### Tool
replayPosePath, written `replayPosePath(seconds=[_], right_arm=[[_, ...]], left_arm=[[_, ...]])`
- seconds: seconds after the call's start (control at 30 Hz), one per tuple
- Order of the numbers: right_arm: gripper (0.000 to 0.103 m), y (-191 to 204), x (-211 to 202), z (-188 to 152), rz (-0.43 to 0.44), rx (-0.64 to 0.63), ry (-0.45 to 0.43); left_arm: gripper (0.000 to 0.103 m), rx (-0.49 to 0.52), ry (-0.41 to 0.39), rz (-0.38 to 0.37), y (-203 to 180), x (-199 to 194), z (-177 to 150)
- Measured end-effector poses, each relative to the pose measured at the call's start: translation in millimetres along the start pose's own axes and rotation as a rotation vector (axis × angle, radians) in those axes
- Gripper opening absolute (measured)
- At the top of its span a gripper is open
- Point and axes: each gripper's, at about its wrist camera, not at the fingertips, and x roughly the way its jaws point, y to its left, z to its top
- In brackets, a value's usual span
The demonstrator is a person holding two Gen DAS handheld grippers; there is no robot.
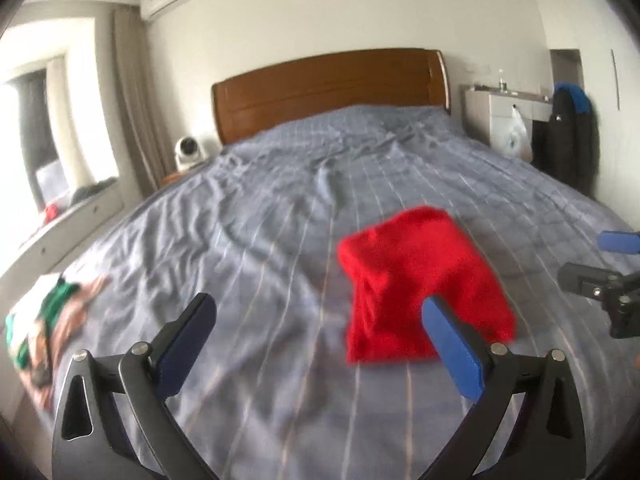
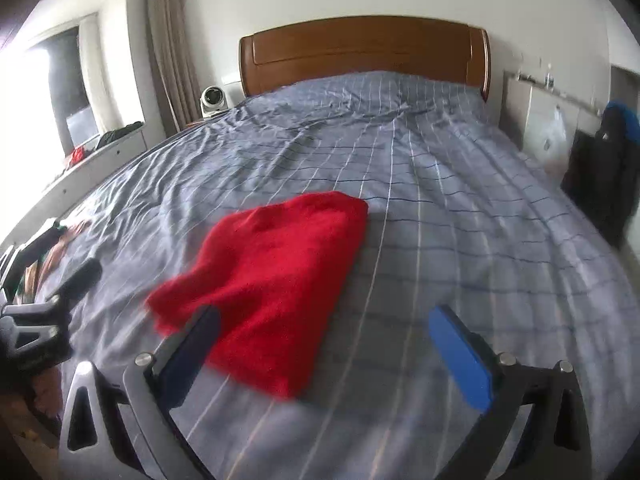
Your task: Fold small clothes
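Observation:
A red garment (image 1: pixel 420 280) lies folded into a compact shape on the blue-grey striped bed sheet (image 1: pixel 260 240). It also shows in the right wrist view (image 2: pixel 276 264). My left gripper (image 1: pixel 320 320) is open and empty, just above the sheet, with its right finger in front of the garment's near edge. My right gripper (image 2: pixel 326 328) is open and empty, with its left finger over the garment's near corner. The right gripper shows at the right edge of the left wrist view (image 1: pixel 608 276). The left gripper shows at the left edge of the right wrist view (image 2: pixel 60 292).
A pile of green, white and brown clothes (image 1: pixel 44 328) lies at the bed's left edge. A wooden headboard (image 1: pixel 328 88) stands at the far end. A white fan (image 1: pixel 186 152) sits far left, a white cabinet (image 1: pixel 508 120) and dark jacket (image 1: pixel 568 136) far right.

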Motion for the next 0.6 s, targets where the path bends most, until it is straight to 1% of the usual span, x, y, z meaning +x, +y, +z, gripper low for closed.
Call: replayPosePath(seconds=[0.03, 0.1, 0.13, 0.23, 0.27, 0.33, 0.4, 0.53, 0.6], right_arm=[[0.103, -1, -3, -3, -0.006, 0.004, 0.006], [0.103, 3, -26, -20, -0.017, 0.021, 0.021], [0.103, 6, -37, -31, -0.015, 0.032, 0.034], [0.103, 12, -62, -64, 0.004, 0.061, 0.075], [0.103, 13, -67, -73, 0.006, 0.065, 0.087], [0.103, 16, -81, -92, 0.009, 0.081, 0.100], [0.103, 19, -91, -100, 0.001, 0.078, 0.096], [0.103, 31, -106, -101, -0.023, 0.038, 0.076], [0.103, 36, -110, -99, -0.038, 0.017, 0.066]], left_arm=[[0.103, 0.007, 0.021, 0.013, 3, 4, 4], [0.103, 0.018, 0.101, 0.029, 2, -8, -7], [0.103, 0.001, 0.151, 0.024, 3, -19, -14], [0.103, -0.056, 0.207, -0.027, 8, -44, -33], [0.103, -0.063, 0.211, -0.030, 8, -51, -38], [0.103, -0.057, 0.209, -0.008, 6, -61, -47], [0.103, -0.046, 0.217, 0.015, 2, -66, -53], [0.103, -0.077, 0.238, 0.005, 3, -69, -55], [0.103, -0.084, 0.225, 0.017, 5, -70, -55]])
